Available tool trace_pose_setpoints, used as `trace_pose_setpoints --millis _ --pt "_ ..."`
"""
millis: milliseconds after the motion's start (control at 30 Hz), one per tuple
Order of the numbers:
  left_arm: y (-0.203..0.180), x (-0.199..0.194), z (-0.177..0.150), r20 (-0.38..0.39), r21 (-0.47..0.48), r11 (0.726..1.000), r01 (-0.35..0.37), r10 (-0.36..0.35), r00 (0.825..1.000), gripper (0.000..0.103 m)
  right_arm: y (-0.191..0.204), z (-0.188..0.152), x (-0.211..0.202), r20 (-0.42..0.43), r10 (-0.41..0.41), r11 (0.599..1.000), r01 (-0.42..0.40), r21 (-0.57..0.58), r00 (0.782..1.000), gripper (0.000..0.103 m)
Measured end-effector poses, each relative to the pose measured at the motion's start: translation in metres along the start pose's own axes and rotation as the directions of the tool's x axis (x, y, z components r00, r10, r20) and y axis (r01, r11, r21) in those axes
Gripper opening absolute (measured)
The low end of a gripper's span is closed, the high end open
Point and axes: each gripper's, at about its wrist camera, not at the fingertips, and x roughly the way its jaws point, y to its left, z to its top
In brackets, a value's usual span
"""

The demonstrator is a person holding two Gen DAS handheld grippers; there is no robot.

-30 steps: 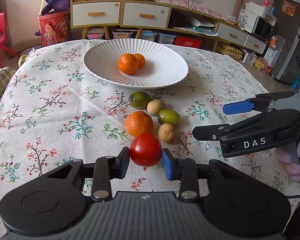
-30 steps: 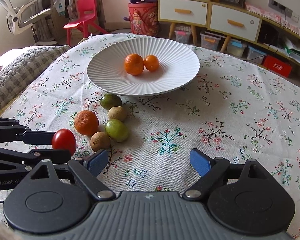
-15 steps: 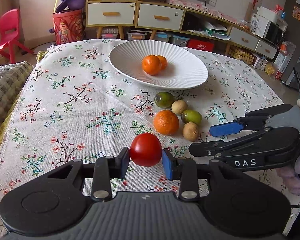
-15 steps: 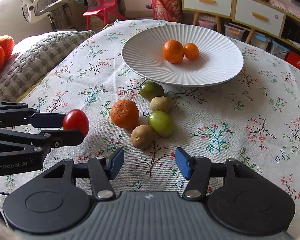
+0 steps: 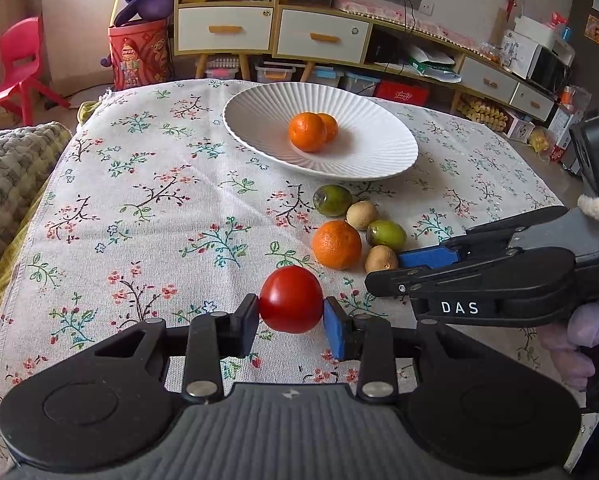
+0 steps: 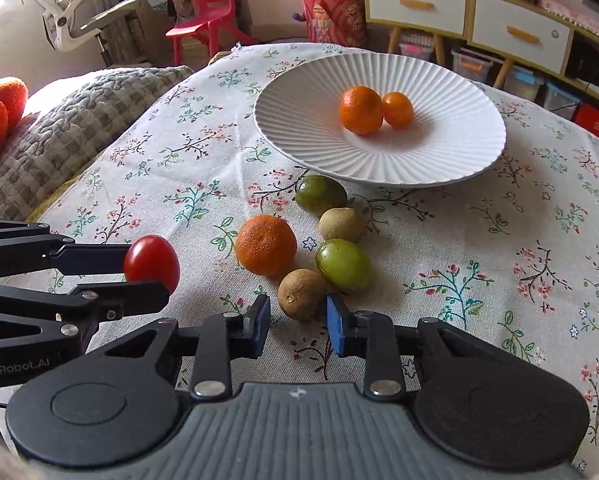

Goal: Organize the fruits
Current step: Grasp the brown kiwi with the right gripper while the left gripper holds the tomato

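A red tomato hangs just above the flowered cloth, and my left gripper is shut on it. In the right wrist view my right gripper is closing its jaws on a small brown fruit; the blue pads touch its sides at their tips. Beside it on the cloth lie an orange, two green fruits and a second brown fruit. Farther back, the white ribbed plate holds two oranges.
A grey knitted blanket lies off the table's left edge. Behind the table stand a red chair and a low cabinet with drawers. A hand holds the right gripper at the table's right side.
My right gripper's jaws went from wide open to closed around the brown fruit as it moved left toward the fruit cluster. The left gripper kept the tomato and barely shifted.
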Motion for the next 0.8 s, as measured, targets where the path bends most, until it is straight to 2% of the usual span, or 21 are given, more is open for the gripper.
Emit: trace_pose_setpoints --millis 467,800 --pt "-0.002 -0.001 0.005 0.008 0.000 1.000 0.002 -0.002 1.000 0.020 -0.005 -0.001 -0.009 0.010 0.016 1.000 -0.016 0.009 1.000 0.023" --pt "-0.005 -0.002 0.014 0.039 -0.002 1.000 0.007 -0.007 0.999 0.020 -0.017 0.006 -0.021 0.055 0.017 0.999 -0.020 0.050 0.998 0.023"
